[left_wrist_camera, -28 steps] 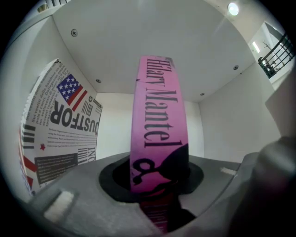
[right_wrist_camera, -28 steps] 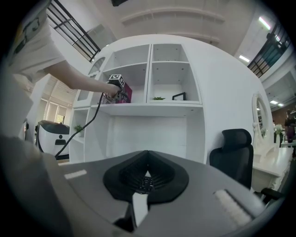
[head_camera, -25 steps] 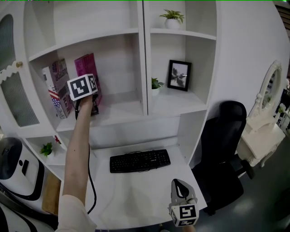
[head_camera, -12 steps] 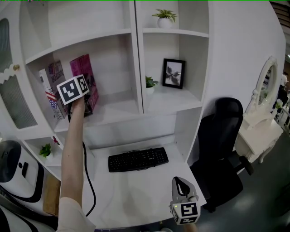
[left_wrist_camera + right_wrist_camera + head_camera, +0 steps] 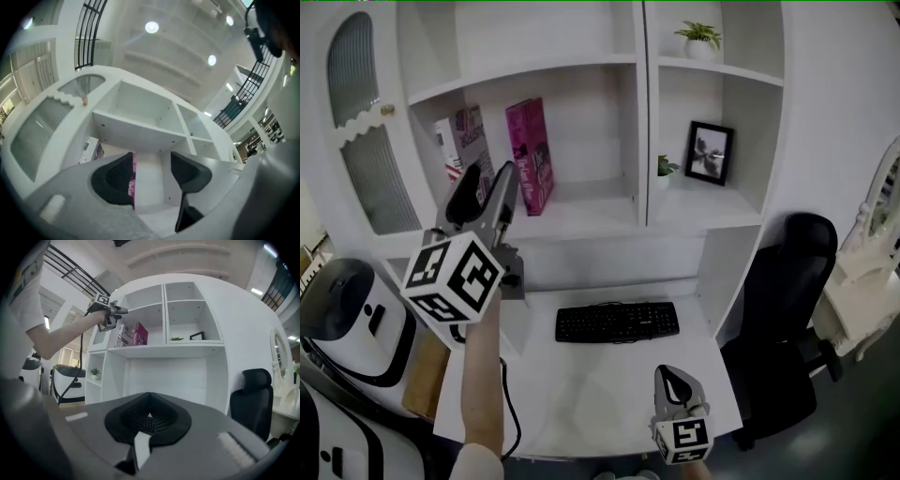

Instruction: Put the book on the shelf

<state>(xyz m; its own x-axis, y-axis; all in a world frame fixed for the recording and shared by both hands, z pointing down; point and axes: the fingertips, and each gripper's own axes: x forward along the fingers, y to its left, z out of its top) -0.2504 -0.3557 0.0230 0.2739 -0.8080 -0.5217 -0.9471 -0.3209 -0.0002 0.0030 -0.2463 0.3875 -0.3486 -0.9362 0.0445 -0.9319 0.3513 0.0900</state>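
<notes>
My left tool has just been spreading its jaws and has nothing between them. The pink book stands upright on the shelf ahead of it, apart. My right tool is pressed together, empty.

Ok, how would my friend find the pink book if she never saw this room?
Look at the white shelf unit above the black keyboard. In its wide left compartment, level with the framed picture, the pink book stands rightmost, the only bright pink one beside paler books.
</notes>
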